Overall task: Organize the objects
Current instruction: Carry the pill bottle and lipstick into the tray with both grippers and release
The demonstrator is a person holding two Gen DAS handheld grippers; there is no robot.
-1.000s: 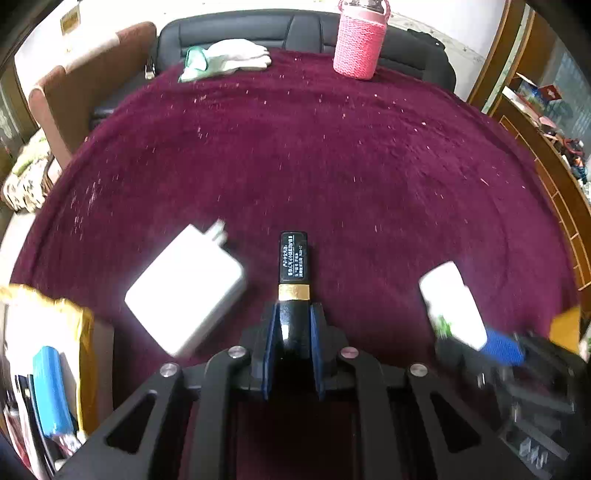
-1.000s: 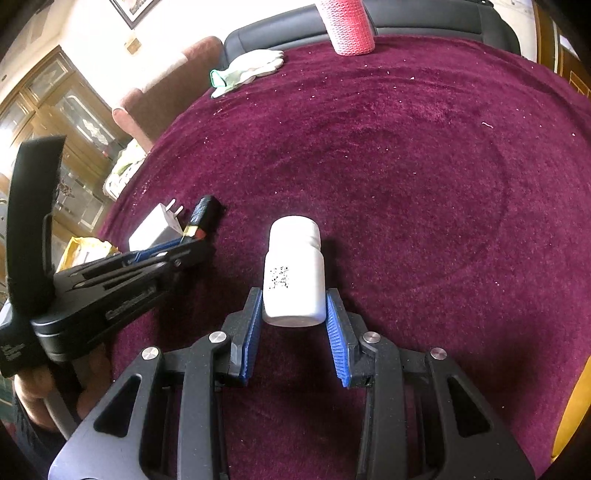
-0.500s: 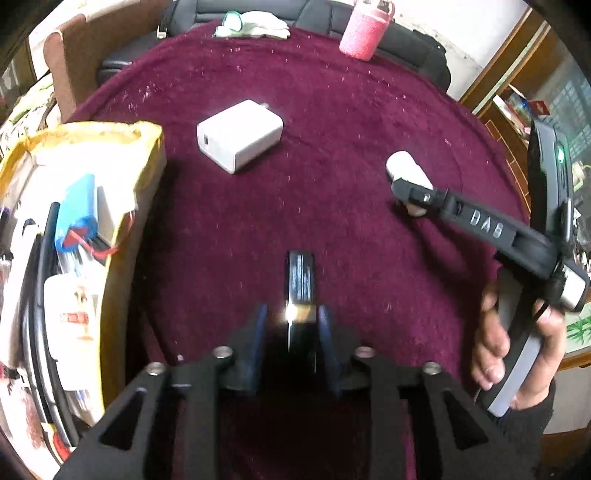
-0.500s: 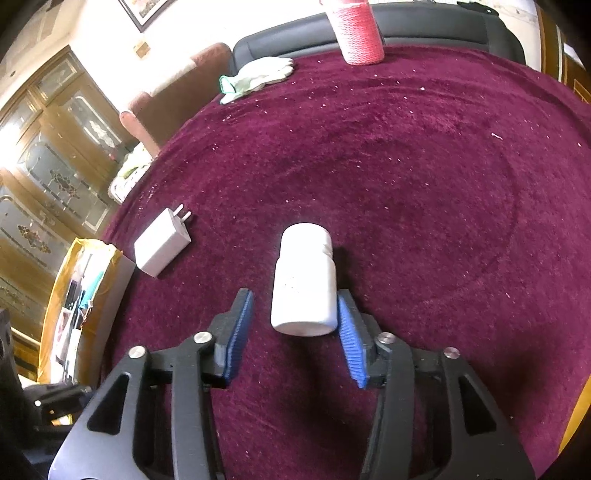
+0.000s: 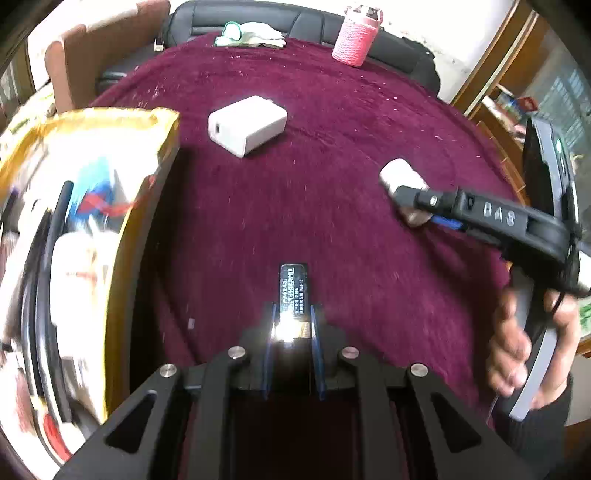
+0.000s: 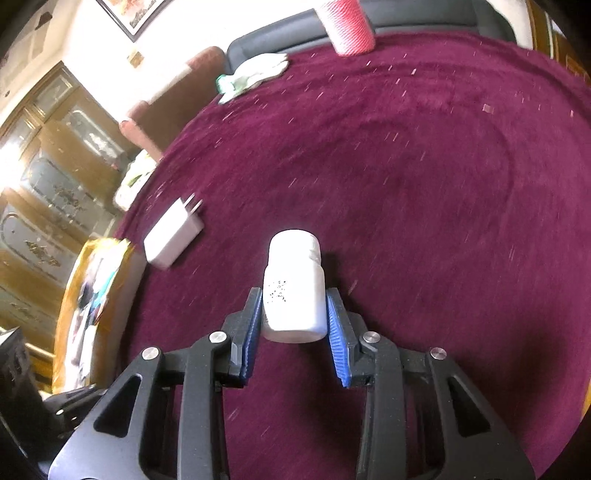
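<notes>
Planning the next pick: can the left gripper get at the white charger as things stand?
Probably not yet: the left gripper is shut on the black tube. The path over the cloth to the white charger looks free.

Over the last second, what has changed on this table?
The left gripper carried the black tube back from beside the charger, toward the yellow box. The right gripper closed on the white bottle. Charger, gloves and pink bottle stayed put.

The white rectangular charger (image 5: 246, 124) is laid flat on the maroon velvet tablecloth (image 5: 332, 155), just right of the yellow cardboard box (image 5: 110, 122); way behind it, the pink knitted bottle (image 5: 355, 38) is stood.
</notes>
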